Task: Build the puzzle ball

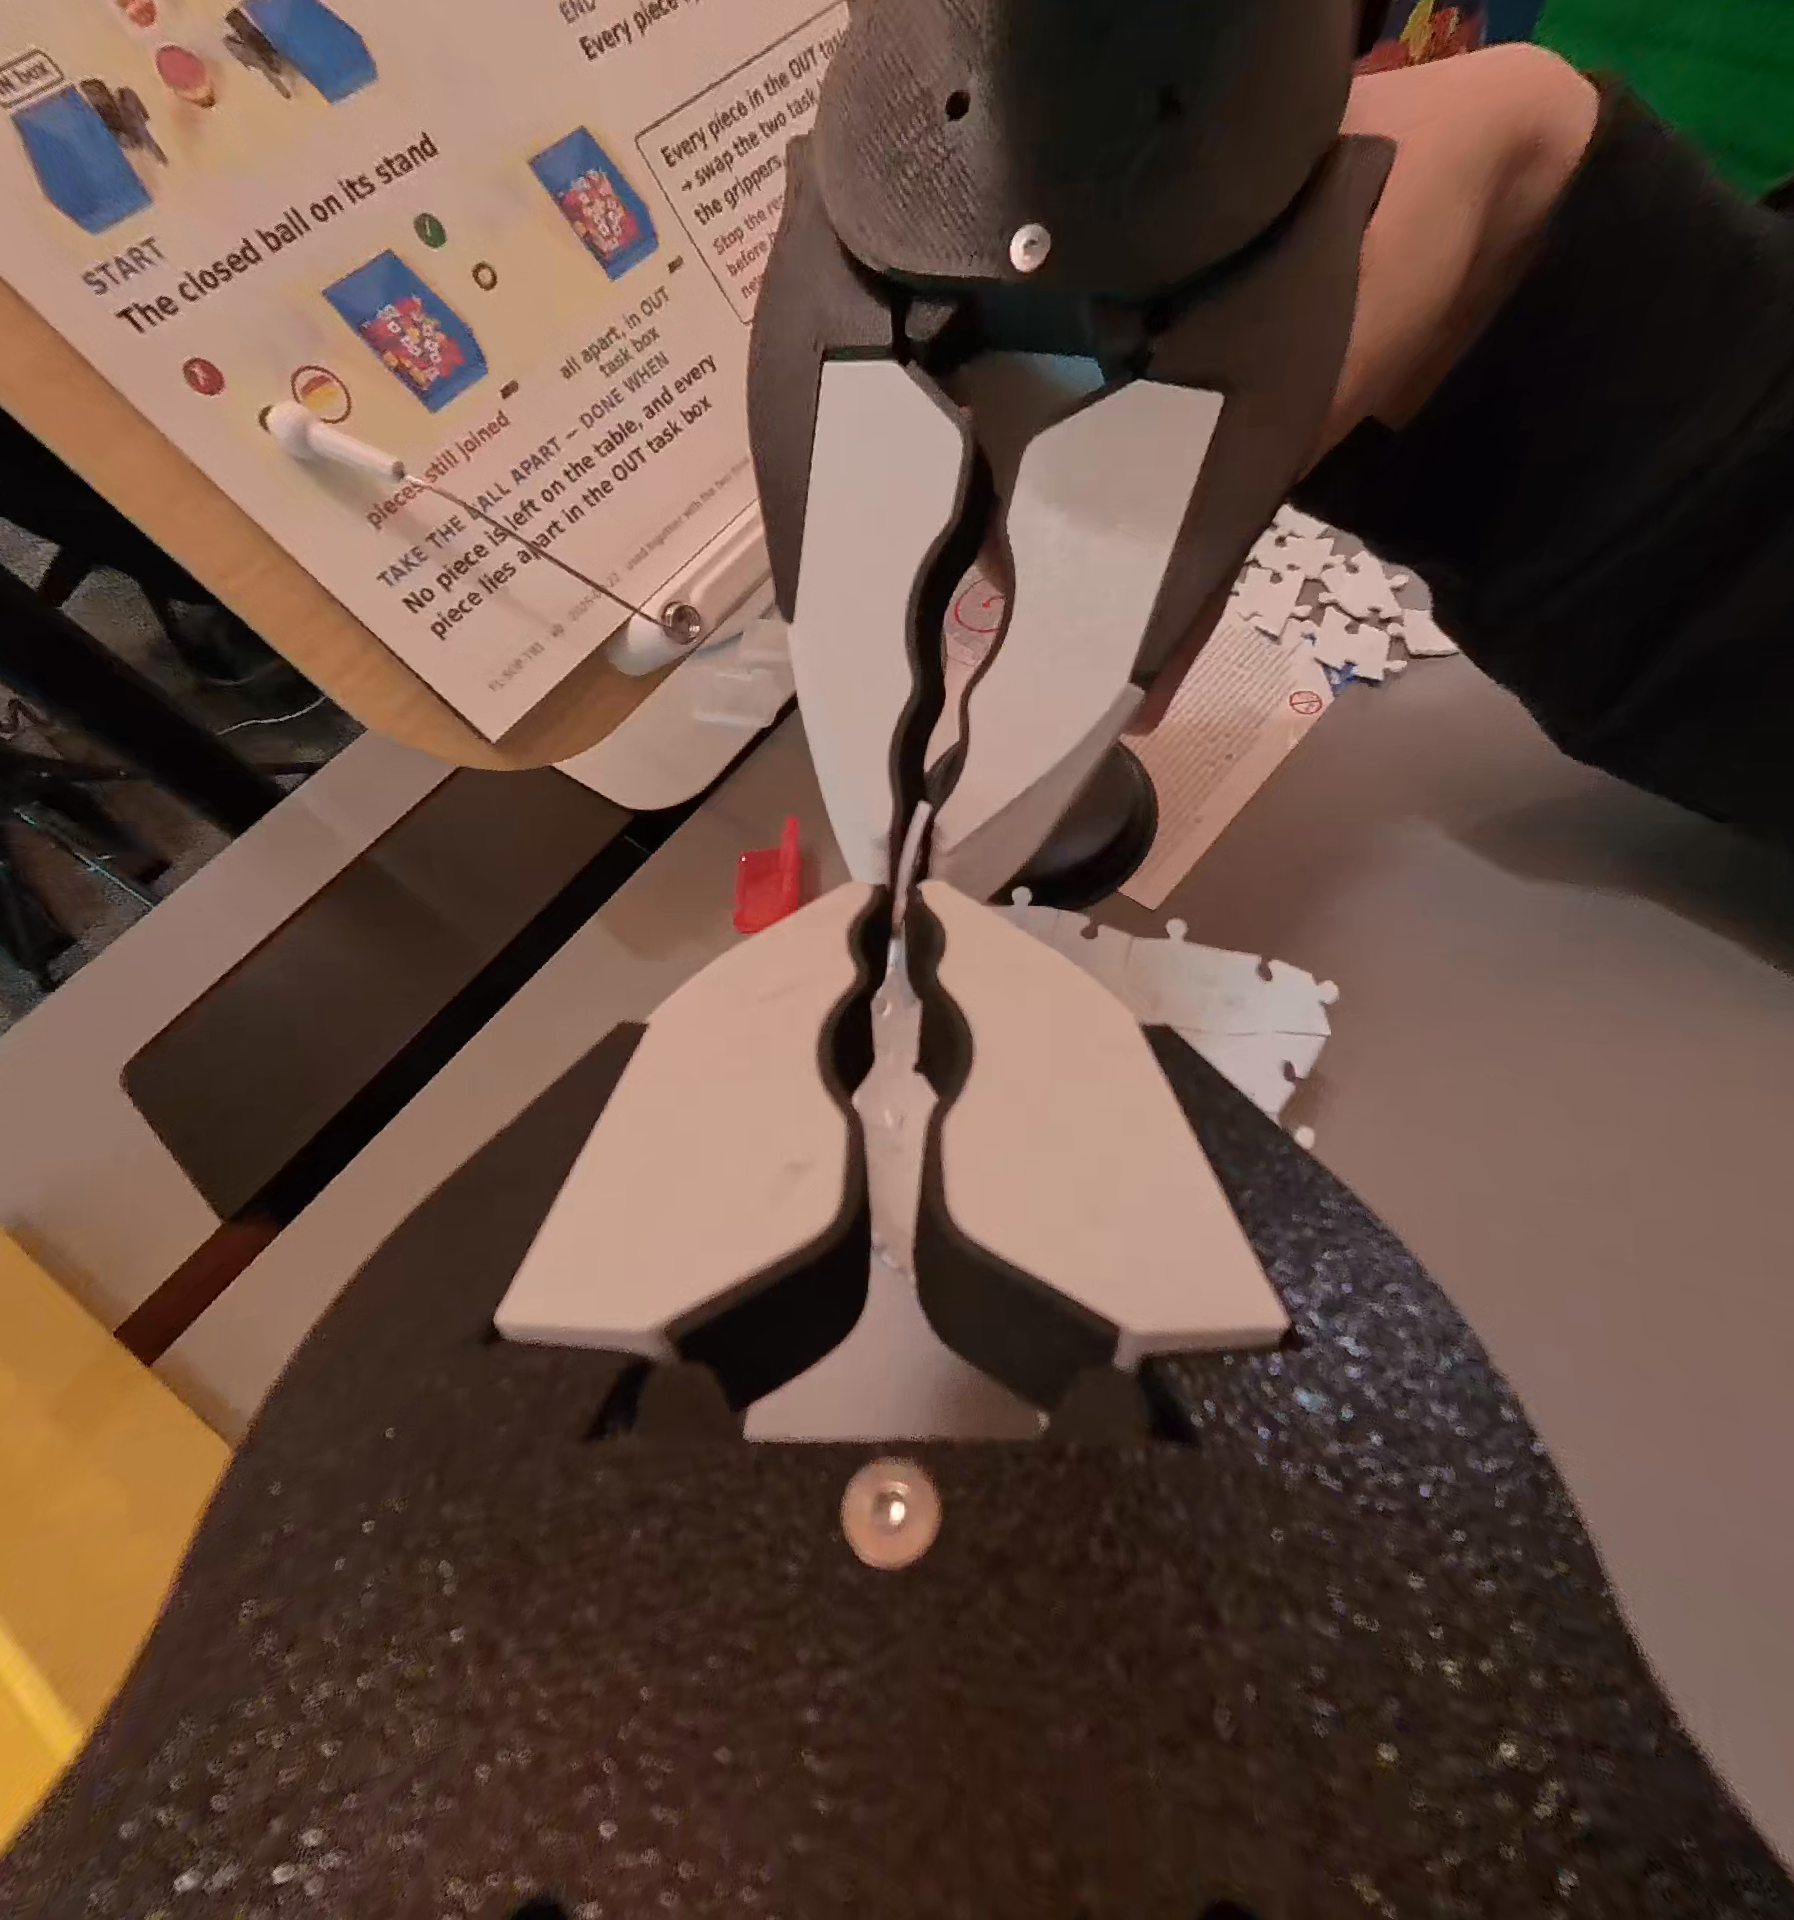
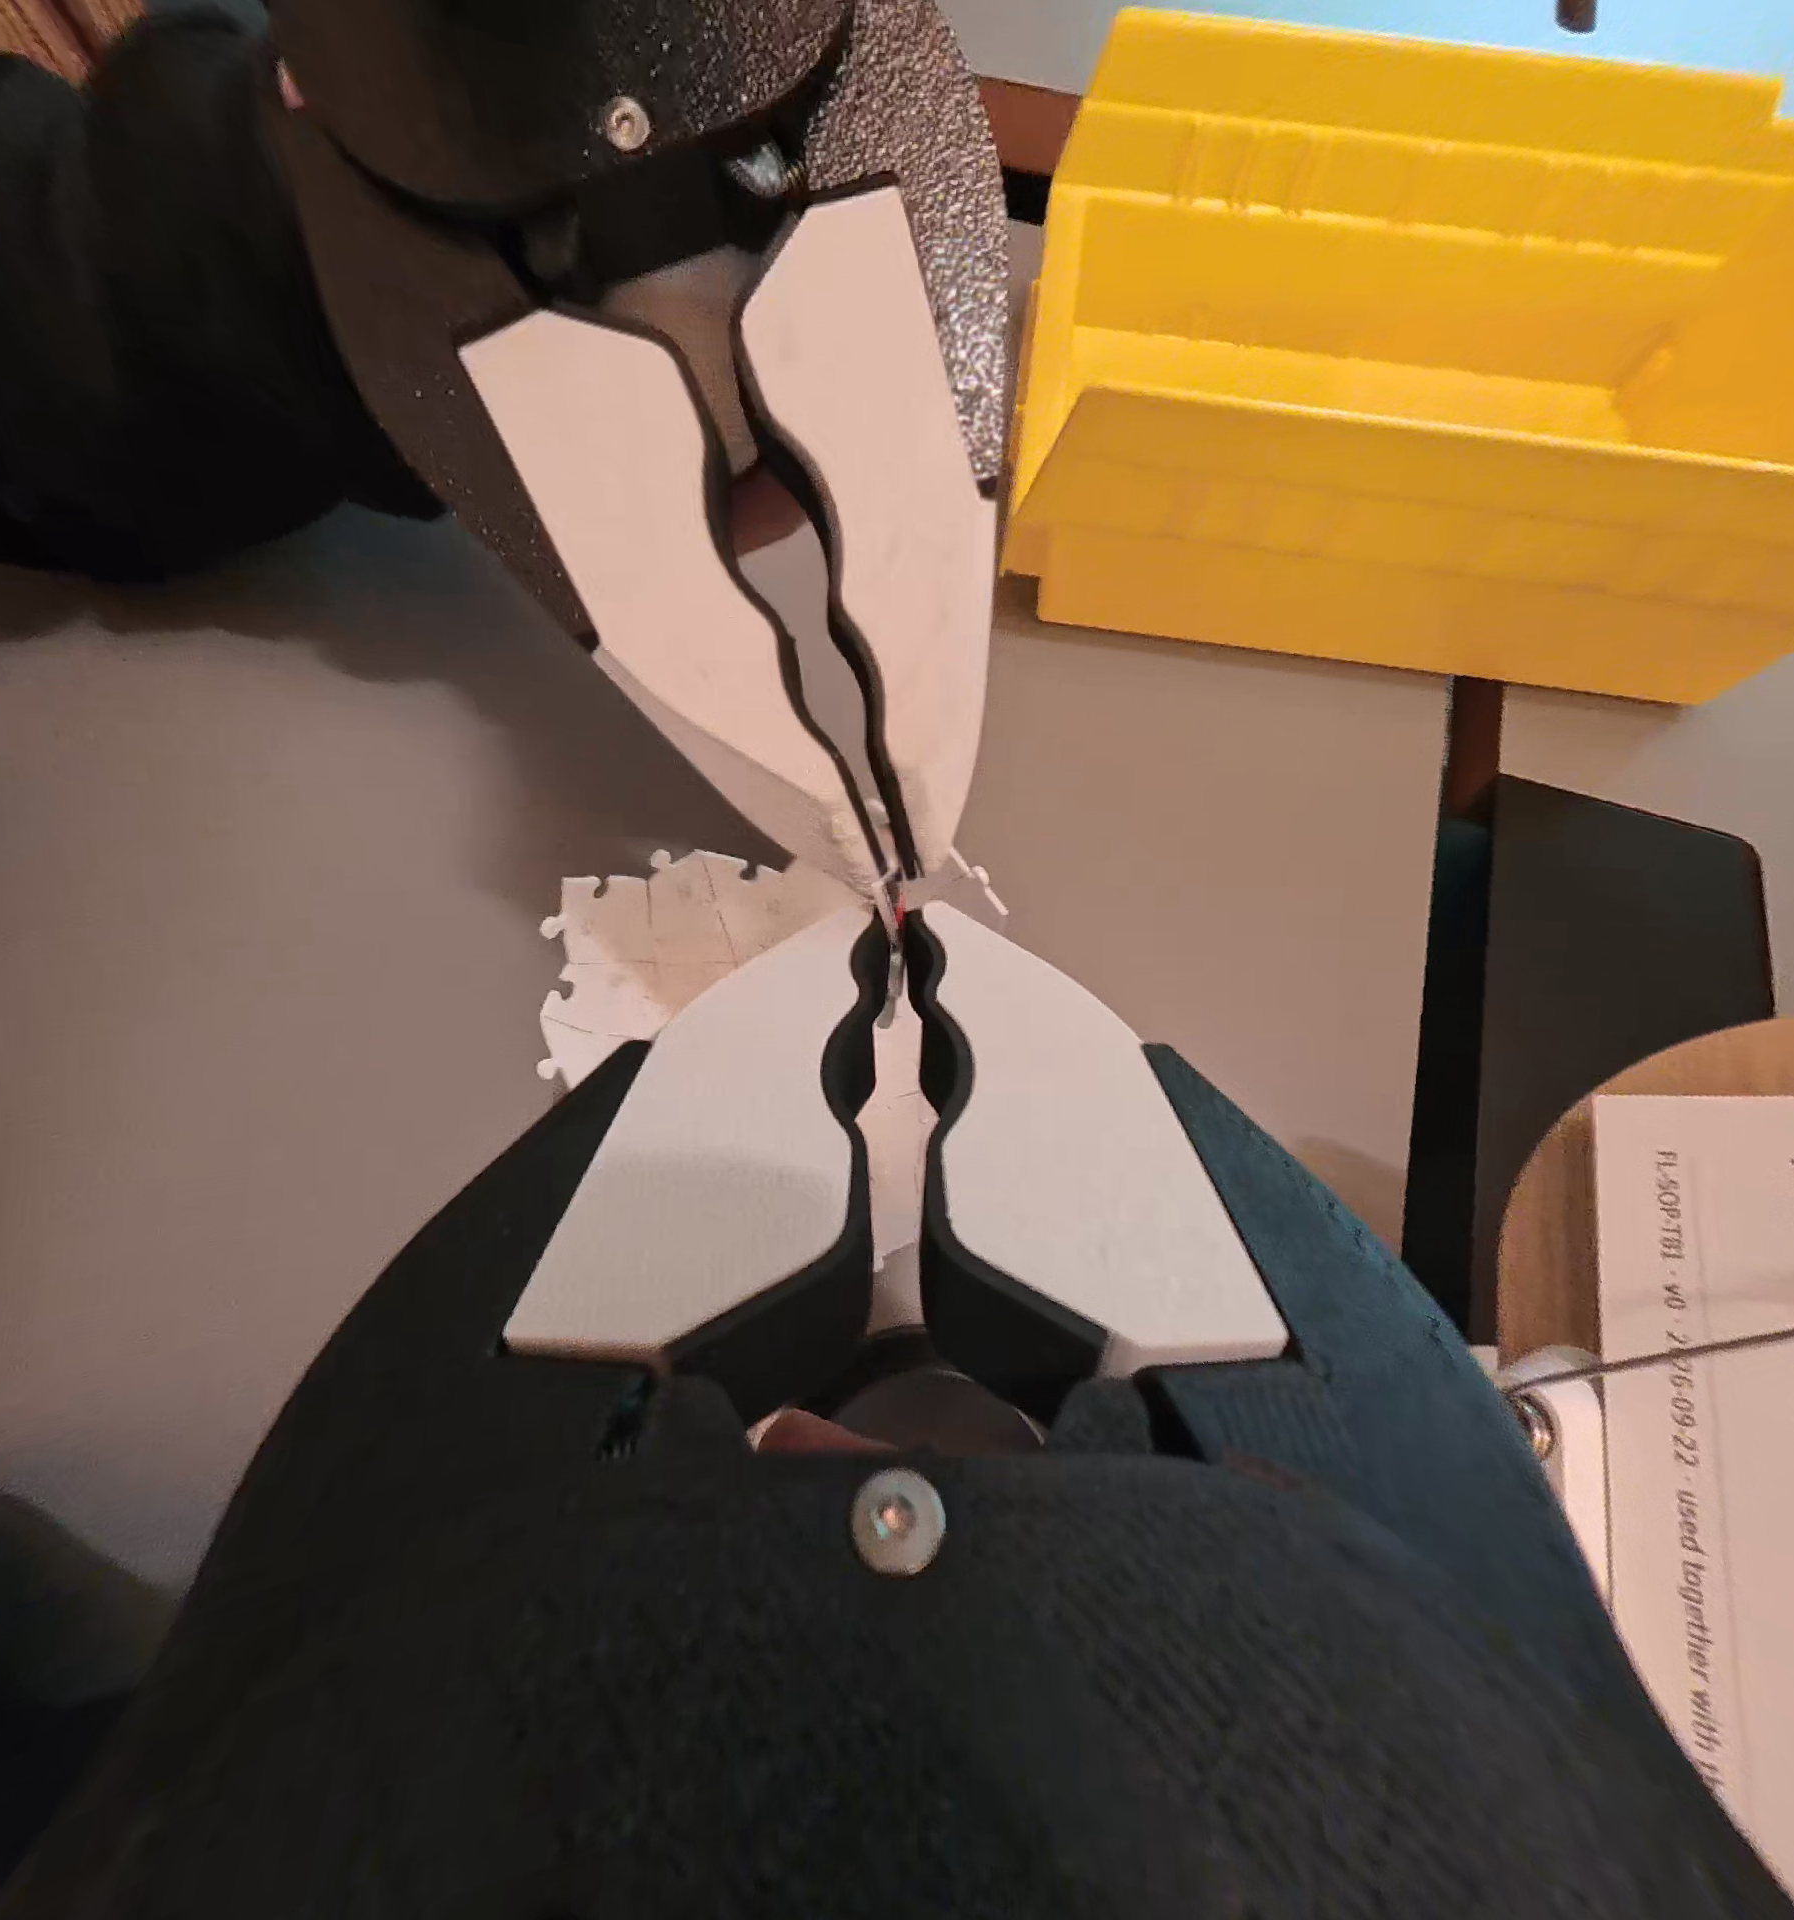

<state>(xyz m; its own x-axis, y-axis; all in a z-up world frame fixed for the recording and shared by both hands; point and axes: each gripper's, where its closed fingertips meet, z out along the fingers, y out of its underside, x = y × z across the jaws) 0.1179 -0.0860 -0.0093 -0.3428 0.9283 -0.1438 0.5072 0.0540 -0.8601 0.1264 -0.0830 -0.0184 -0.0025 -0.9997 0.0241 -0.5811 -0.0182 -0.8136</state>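
My left gripper (image 1: 898, 914) is shut on a thin white puzzle piece (image 1: 891, 1049) that I see edge-on between its fingers. My right gripper (image 1: 914, 844) comes in from above, tip to tip with the left one, shut on another thin piece (image 1: 919, 826). In the right wrist view my right gripper (image 2: 901, 935) pinches its piece (image 2: 893, 982), and the left gripper (image 2: 898, 868) meets it from above. The two pieces touch at the tips. A curved panel of joined white pieces (image 1: 1215, 997) lies on the grey table below and also shows in the right wrist view (image 2: 654, 935).
A pile of loose white pieces (image 1: 1329, 613) lies at the back beside a printed sheet (image 1: 1225, 727) and a black round stand (image 1: 1090, 831). A small red object (image 1: 768, 873) sits left of the stand. A yellow bin (image 2: 1392, 364) and an instruction board (image 1: 353, 312) border the table. From either gripper's tips it is about 15 centimetres to the small red object (image 1: 768, 873).
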